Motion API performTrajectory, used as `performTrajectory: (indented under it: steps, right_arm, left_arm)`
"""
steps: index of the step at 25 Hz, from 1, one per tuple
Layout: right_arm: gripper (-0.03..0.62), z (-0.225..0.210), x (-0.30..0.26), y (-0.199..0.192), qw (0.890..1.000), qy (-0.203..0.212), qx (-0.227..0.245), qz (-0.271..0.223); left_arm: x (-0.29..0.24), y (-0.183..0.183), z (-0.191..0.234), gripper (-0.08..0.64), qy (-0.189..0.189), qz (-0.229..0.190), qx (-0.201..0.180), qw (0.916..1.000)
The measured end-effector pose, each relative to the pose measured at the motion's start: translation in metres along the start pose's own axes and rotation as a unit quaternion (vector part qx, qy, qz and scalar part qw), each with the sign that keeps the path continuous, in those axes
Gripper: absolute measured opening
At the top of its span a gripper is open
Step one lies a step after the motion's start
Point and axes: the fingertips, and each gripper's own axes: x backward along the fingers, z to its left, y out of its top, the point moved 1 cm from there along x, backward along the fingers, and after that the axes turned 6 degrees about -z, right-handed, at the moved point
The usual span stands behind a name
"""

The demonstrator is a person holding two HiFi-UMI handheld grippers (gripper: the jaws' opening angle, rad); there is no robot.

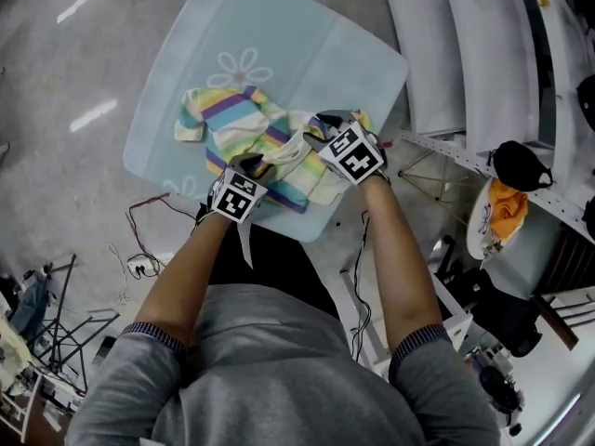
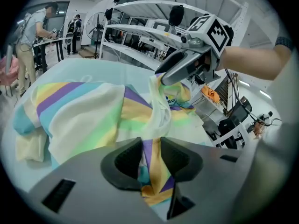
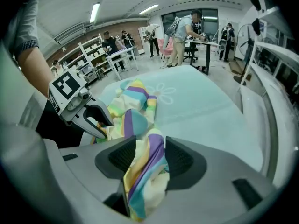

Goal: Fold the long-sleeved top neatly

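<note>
Striped pastel top (image 1: 232, 119) lies bunched at the near edge of the pale blue worktop (image 1: 325, 45). Left tool (image 1: 251, 165) pinches its near hem, and right tool (image 1: 323, 126) pinches fabric on its right side.

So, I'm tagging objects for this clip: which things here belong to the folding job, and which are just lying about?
Job in hand:
- striped top
- left tool and right tool, each pinching its fabric
- pale blue table under it

Lying about:
- white rack
- orange cloth
- black object
- cables on the floor
</note>
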Motion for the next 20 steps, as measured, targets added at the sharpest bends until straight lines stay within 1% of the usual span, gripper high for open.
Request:
performTrajectory:
  steps: [4,6,10,14,17,20]
  right_arm:
    - [0.116,-0.003,-0.001,-0.006,1.000,0.010,0.006,0.013]
    - [0.038,-0.006,0.005,-0.005,1.000,0.002,0.012,0.010]
    - [0.032,-0.013,0.032,0.007,0.999,-0.025,0.016,-0.024]
    - [0.031,-0.007,0.076,0.031,0.995,-0.051,0.017,-0.081]
    - [0.031,0.000,0.111,0.052,0.989,-0.078,0.016,-0.127]
    - [0.031,0.011,0.145,0.075,0.977,-0.092,-0.012,-0.191]
  left_arm:
    - [0.004,-0.002,0.003,0.092,0.012,-0.005,-0.011,0.9998]
    - [0.013,0.002,0.007,0.073,0.024,-0.013,-0.020,0.9994]
    - [0.042,0.022,0.018,0.058,0.053,-0.050,-0.039,0.9966]
    - [0.080,0.064,0.026,0.055,0.069,-0.101,-0.065,0.9903]
    - [0.110,0.104,0.028,0.054,0.077,-0.141,-0.107,0.9812]
    - [0.141,0.146,0.030,0.052,0.084,-0.179,-0.155,0.9679]
